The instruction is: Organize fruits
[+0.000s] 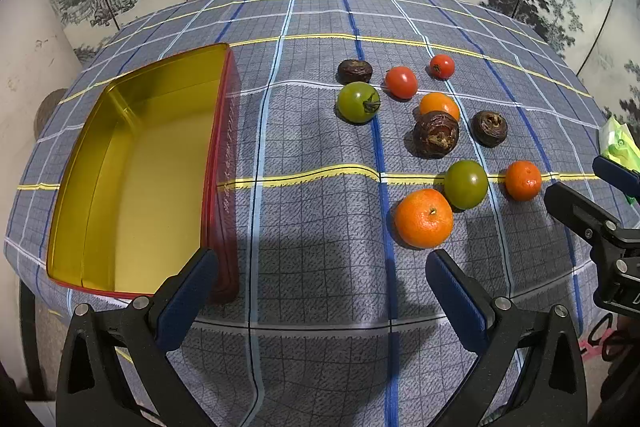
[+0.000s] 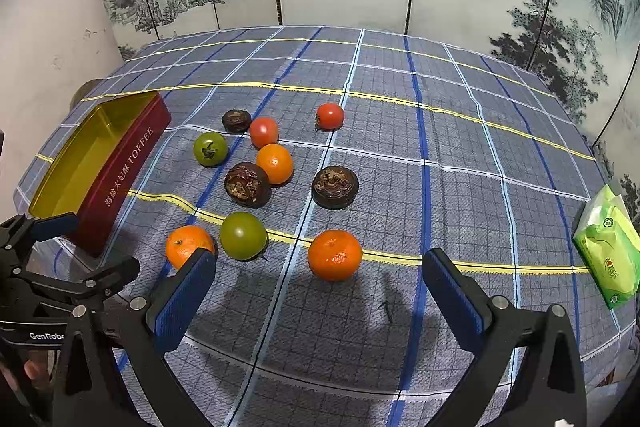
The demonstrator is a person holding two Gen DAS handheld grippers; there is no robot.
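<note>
While both claws, left claw [image 1: 322,271] and right claw [image 2: 320,273], gape wide and empty, note the tangerine [image 2: 335,254] at 12 o'clock: light, soft-skinned; grip its equator gently.

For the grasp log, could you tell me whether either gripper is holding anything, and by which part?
Nothing is held. The left gripper and the right gripper are both open above the tablecloth, with no fruit between their fingers.
</note>
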